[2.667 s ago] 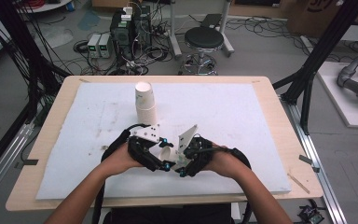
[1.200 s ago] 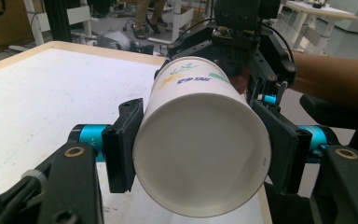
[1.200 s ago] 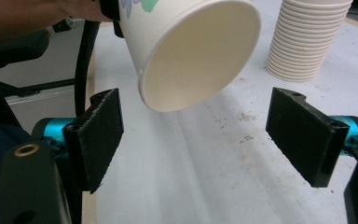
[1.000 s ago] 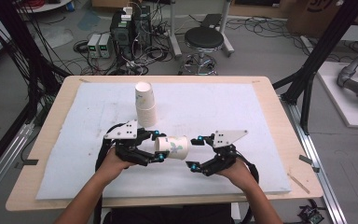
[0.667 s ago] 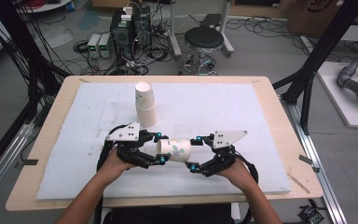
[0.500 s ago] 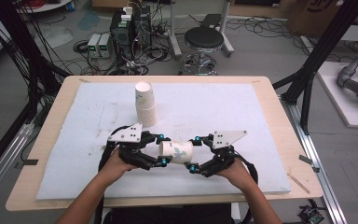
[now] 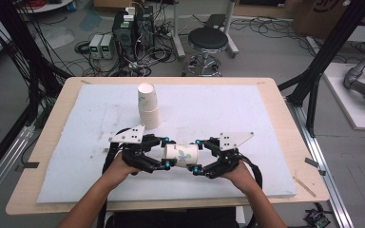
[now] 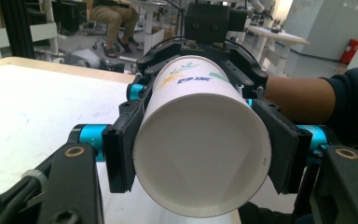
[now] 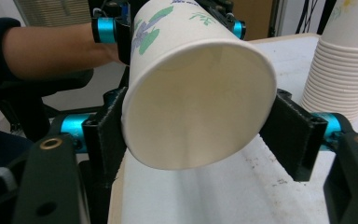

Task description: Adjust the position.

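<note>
High view, lower centre: a cup (image 7: 181, 155) lies level between both grippers. Left gripper (image 7: 165, 152) clamps one end; right gripper (image 7: 198, 156), its jaws just closing, grips the other.

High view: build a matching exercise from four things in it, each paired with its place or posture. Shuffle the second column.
Column one:
1. paper cup
2. stack of cups
3. stool
4. mat

Column two:
A. upright on the mat
B. on the floor beyond the table
C. tipped on its side
D. white, spread over the table

Pairs: 1-C, 2-A, 3-B, 4-D
</note>
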The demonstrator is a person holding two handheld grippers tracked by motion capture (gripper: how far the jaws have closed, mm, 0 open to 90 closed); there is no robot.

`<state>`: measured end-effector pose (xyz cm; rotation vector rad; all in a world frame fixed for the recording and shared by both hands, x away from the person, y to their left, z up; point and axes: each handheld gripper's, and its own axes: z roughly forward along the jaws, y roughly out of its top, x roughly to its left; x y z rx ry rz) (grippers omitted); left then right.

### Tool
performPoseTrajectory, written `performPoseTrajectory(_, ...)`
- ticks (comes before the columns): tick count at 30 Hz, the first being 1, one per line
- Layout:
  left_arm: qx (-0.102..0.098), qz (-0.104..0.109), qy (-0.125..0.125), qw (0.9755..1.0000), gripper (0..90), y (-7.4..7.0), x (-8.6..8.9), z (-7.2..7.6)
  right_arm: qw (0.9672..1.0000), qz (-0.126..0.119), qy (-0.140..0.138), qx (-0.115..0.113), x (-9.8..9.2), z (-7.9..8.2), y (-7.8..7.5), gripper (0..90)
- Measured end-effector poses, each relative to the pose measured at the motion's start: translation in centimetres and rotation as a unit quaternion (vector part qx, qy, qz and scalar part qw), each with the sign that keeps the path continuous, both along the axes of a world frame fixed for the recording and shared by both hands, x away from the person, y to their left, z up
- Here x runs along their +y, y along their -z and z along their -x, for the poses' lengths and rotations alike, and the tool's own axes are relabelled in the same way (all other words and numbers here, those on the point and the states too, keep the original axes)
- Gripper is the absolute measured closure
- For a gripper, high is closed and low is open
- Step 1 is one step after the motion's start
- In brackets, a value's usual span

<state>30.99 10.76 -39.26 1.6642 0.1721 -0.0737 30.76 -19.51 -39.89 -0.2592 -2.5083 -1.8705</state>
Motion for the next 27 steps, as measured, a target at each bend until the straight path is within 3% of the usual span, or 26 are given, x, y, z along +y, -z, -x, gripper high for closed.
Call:
performPoseTrajectory(4,-0.004,0.006,0.002,1.0000,37.1,0.2,0.0,0.0,1.0000,-0.004,-0.003,-0.007,-0.1,0.0,-0.1,31.8)
performPoseTrajectory(7,0.001,-0.003,-0.002,1.0000,36.0,0.3,0.0,0.0,1.0000,-0.003,-0.004,-0.001,-0.1,0.0,-0.2,33.2)
performPoseTrajectory(9,0.017,-0.041,-0.035,0.9984,17.2,0.3,-0.3,0.1,0.9999,0.002,-0.006,0.013,-0.3,-0.1,-0.4,33.8)
performPoseTrajectory(10,0.022,-0.046,-0.038,0.9980,10.1,0.4,-0.3,0.0,0.9998,0.007,-0.002,0.021,-0.4,-0.1,-0.6,33.8)
performPoseTrajectory(11,0.019,-0.057,-0.041,0.9974,10.5,0.4,-0.3,0.0,0.9997,0.013,-0.001,0.021,-0.5,-0.2,-0.7,33.8)
performPoseTrajectory(14,0.006,-0.086,-0.046,0.9952,10.5,0.3,-0.2,0.1,0.9982,0.056,0.010,0.020,-0.5,-0.3,-1.1,33.8)
performPoseTrajectory(18,-0.007,-0.117,-0.054,0.9916,10.5,-0.1,-0.1,0.0,0.9953,0.094,0.014,0.015,0.0,-0.6,-1.4,33.7)
performPoseTrajectory(21,-0.015,-0.148,-0.064,0.9869,10.6,-0.3,0.1,0.0,0.9926,0.120,0.017,0.008,0.5,-0.7,-1.8,33.7)
performPoseTrajectory(27,-0.020,-0.180,-0.064,0.9814,10.7,-0.3,0.1,-0.1,0.9840,0.177,0.020,-0.007,1.5,-1.0,-2.8,33.7)
